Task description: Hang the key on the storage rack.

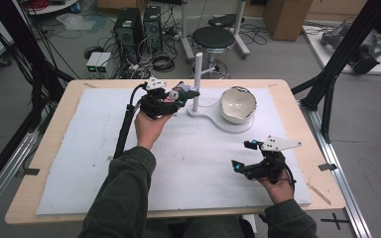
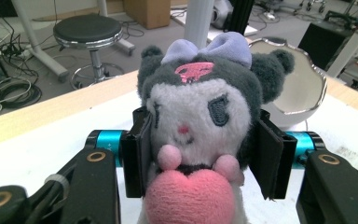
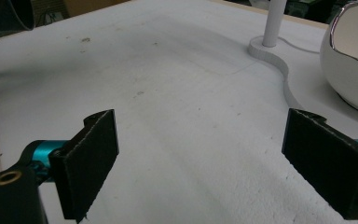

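Note:
A grey and white plush toy [image 2: 196, 112] with a lilac bow and a pink heart sits between the pads of my left gripper [image 2: 205, 154], which press on its head from both sides. In the high view the left gripper [image 1: 181, 96] holds the plush toy [image 1: 178, 92] just left of a white post [image 1: 197, 74] at the back of the table. My right gripper [image 1: 243, 155] hovers near the front right, open. Its pads [image 3: 91, 158] stand wide apart with nothing between them.
The post rises from a flat white base [image 1: 218, 120] that also carries a white broken-egg-shaped bowl [image 1: 237, 104] with a shiny rim. A white mat [image 1: 79, 148] covers the wooden table [image 1: 39, 153]. A stool [image 1: 213, 37] and cables lie beyond the table.

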`<state>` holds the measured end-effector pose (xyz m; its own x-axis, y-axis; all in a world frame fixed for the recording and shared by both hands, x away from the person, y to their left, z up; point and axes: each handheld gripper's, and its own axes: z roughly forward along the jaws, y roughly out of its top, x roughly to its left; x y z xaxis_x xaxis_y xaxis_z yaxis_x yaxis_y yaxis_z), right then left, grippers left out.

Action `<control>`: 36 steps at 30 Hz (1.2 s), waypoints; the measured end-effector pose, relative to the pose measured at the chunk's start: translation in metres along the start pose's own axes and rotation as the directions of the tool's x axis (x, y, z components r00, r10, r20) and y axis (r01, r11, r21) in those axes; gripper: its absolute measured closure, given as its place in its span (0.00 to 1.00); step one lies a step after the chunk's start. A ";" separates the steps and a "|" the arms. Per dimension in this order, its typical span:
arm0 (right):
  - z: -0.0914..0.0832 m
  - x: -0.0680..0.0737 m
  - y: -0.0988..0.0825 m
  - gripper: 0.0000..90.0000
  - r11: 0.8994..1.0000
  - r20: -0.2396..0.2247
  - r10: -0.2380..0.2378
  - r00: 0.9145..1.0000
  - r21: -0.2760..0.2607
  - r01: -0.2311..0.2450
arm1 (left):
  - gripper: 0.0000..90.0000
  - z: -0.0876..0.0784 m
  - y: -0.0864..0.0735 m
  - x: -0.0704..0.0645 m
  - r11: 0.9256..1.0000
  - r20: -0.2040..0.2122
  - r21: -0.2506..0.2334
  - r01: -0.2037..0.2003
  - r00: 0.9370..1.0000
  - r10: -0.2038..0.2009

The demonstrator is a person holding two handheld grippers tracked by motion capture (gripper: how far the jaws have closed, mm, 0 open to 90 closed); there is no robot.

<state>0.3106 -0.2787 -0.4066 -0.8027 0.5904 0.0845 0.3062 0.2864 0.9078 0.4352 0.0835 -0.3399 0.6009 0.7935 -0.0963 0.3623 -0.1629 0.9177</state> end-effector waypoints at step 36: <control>0.000 0.000 0.000 0.11 1.000 0.000 -0.001 1.000 0.000 0.001 | 0.37 0.014 -0.015 -0.007 0.993 0.008 0.102 -0.063 0.998 0.063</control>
<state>0.3106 -0.2786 -0.4066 -0.8033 0.5897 0.0834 0.3051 0.2871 0.9080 0.4356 0.0725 -0.3584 0.6278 0.7773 -0.0417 0.3944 -0.2715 0.8779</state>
